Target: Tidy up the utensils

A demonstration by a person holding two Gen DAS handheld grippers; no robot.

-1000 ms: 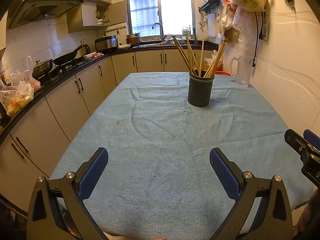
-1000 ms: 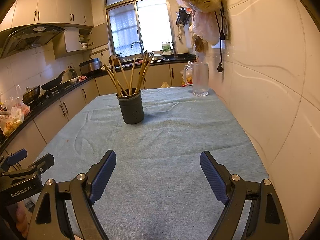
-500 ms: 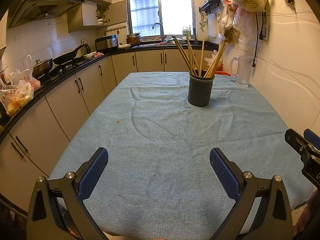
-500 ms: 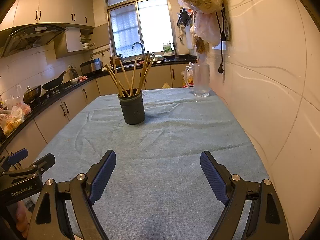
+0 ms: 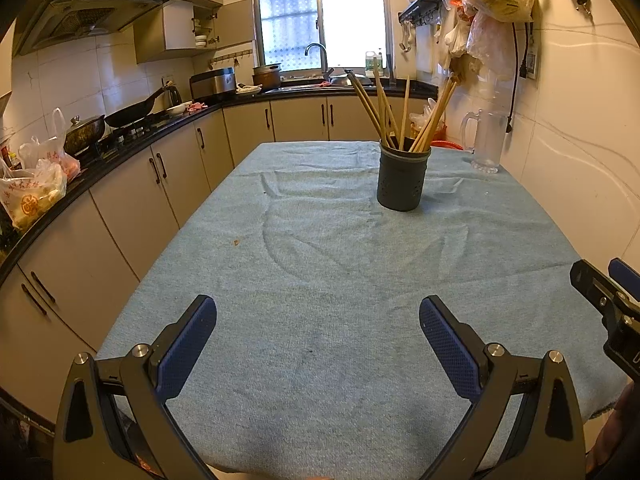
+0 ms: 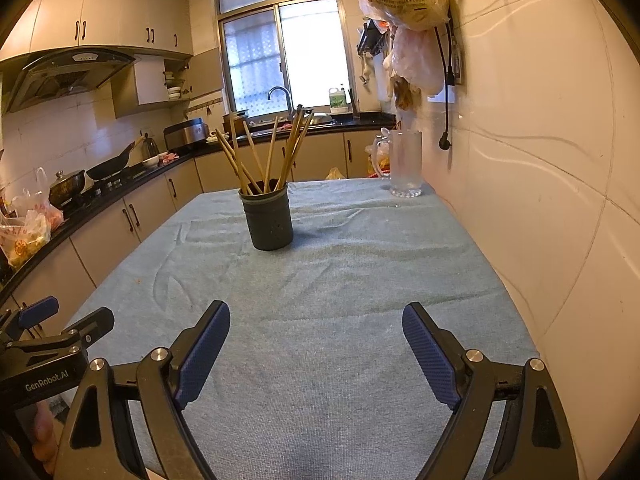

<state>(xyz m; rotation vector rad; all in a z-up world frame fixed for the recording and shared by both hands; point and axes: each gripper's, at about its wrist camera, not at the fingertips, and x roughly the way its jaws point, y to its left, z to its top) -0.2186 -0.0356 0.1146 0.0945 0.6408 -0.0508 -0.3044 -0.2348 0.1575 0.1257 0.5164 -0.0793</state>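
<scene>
Almost nothing changes over the last second: both views show the same scene as a second ago, with only a slight shift in framing on the right wrist camera. The left gripper (image 5: 318, 320) hovers over the near edge of the light blue terry cloth (image 5: 340, 280) covering the table, its blue-padded fingers spread wide apart and holding nothing. The right gripper (image 6: 316, 326) hangs beside it in the same posture, fingers likewise wide apart and empty.

The dark grey perforated cylindrical holder (image 5: 403, 180) stands upright toward the far right of the cloth, well apart from both grippers, with the bundle of wooden chopsticks (image 5: 394, 110) fanned out of its top. A clear glass mug (image 5: 486, 142) sits farther back by the right wall. No loose utensils show on the cloth.

This stillness suggests the task is either finished or paused, with all visible chopsticks already gathered in the holder.
</scene>
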